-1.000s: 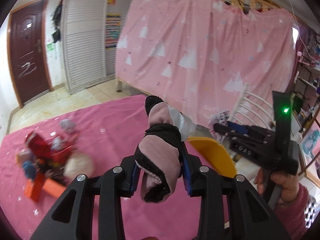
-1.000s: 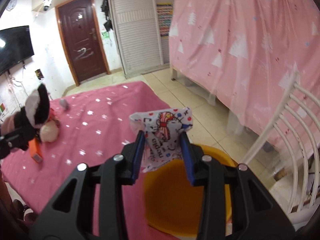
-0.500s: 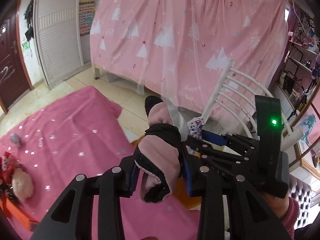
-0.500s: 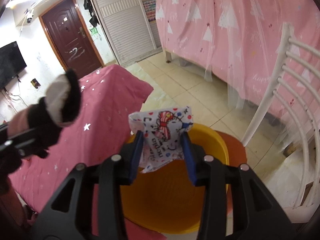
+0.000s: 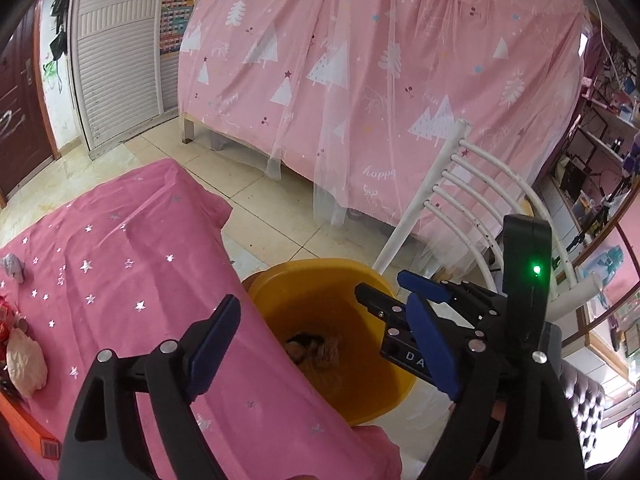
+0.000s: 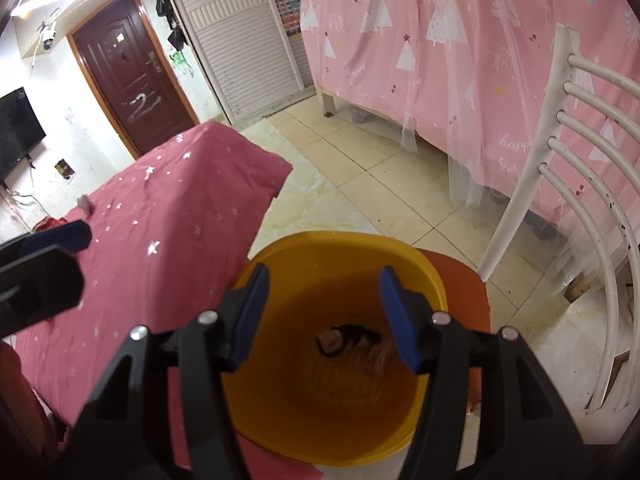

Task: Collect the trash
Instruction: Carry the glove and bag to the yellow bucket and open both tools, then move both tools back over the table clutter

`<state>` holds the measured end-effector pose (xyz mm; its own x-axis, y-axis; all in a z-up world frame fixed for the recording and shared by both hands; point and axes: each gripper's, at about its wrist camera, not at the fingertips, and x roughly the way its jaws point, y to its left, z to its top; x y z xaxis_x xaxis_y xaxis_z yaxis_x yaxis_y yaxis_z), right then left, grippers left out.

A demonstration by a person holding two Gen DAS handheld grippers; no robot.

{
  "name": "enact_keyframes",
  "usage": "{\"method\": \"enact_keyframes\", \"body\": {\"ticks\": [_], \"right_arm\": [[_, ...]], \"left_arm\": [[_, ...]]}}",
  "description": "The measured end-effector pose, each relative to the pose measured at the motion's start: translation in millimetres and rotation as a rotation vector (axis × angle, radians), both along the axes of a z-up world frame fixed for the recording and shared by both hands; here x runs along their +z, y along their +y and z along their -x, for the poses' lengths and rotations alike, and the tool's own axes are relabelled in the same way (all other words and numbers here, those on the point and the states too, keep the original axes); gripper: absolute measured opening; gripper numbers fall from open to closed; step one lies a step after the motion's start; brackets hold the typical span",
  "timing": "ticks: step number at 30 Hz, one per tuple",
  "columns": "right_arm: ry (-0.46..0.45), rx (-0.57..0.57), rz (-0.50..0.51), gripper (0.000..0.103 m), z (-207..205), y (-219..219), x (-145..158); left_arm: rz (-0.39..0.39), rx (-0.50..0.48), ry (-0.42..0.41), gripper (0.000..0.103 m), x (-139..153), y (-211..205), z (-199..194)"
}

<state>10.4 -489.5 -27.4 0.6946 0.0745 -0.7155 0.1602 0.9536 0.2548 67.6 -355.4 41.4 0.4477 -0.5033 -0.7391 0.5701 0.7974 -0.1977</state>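
Note:
A yellow basin (image 5: 320, 276) (image 6: 340, 240) stands on an orange seat beside the table. A pink and black cloth piece (image 5: 306, 346) (image 6: 336, 338) lies blurred in its bottom. Over the basin's near left rim my left gripper (image 5: 324, 312) is still opening its jaws, with nothing between them. My right gripper (image 6: 324, 276) hangs over the basin's middle, its jaws also widening and empty; it shows in the left wrist view (image 5: 382, 284) too. One blue pad of the left gripper (image 6: 60, 236) appears at the left edge of the right wrist view. I cannot make out the printed wrapper.
A pink tablecloth with silver stars (image 5: 120, 260) covers the table left of the basin. At its far left lie a pale bundle (image 5: 24, 360), a grey scrap (image 5: 14, 266) and an orange box (image 5: 24, 428). A white chair back (image 6: 580, 184) rises on the right, with a pink curtain (image 5: 360, 60) behind.
Both grippers swung over the yellow basin and opened. The pink and black cloth piece left the left jaws and now lies in the basin; the printed wrapper is gone from the right jaws.

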Motion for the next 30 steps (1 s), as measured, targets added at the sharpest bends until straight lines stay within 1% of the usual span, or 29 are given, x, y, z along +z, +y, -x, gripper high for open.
{"method": "enact_keyframes", "body": {"ticks": [1,2,3,7,9,16,19,23,27,30], "right_arm": [[-0.008,0.001,-0.001,0.062,0,1,2],[-0.015,0.001,-0.003,0.068,0,1,5],[-0.026,0.004,-0.002,0.071,1,4,8],[-0.054,0.009,0.022,0.073,2,20,21],[-0.073,0.019,0.032,0.081,2,29,28],[-0.109,0.104,0.057,0.082,-10,83,47],[-0.111,0.144,0.055,0.082,-20,106,51],[-0.108,0.201,0.068,0.082,-30,140,56],[-0.096,0.258,0.093,0.082,-40,176,59],[-0.09,0.294,0.107,0.083,-45,199,60]], "left_arm": [[0.009,0.005,-0.001,0.079,2,4,0],[0.022,0.015,-0.002,0.08,5,10,1],[0.032,0.025,-0.004,0.082,8,16,1],[0.063,0.057,-0.009,0.087,20,38,1],[0.082,0.069,-0.021,0.089,26,53,1],[0.11,0.146,-0.087,0.092,49,109,5],[0.094,0.197,-0.129,0.092,59,142,4],[0.041,0.299,-0.18,0.094,66,193,-1],[-0.01,0.365,-0.205,0.094,67,237,-7],[-0.033,0.402,-0.209,0.094,65,269,-8]]}}
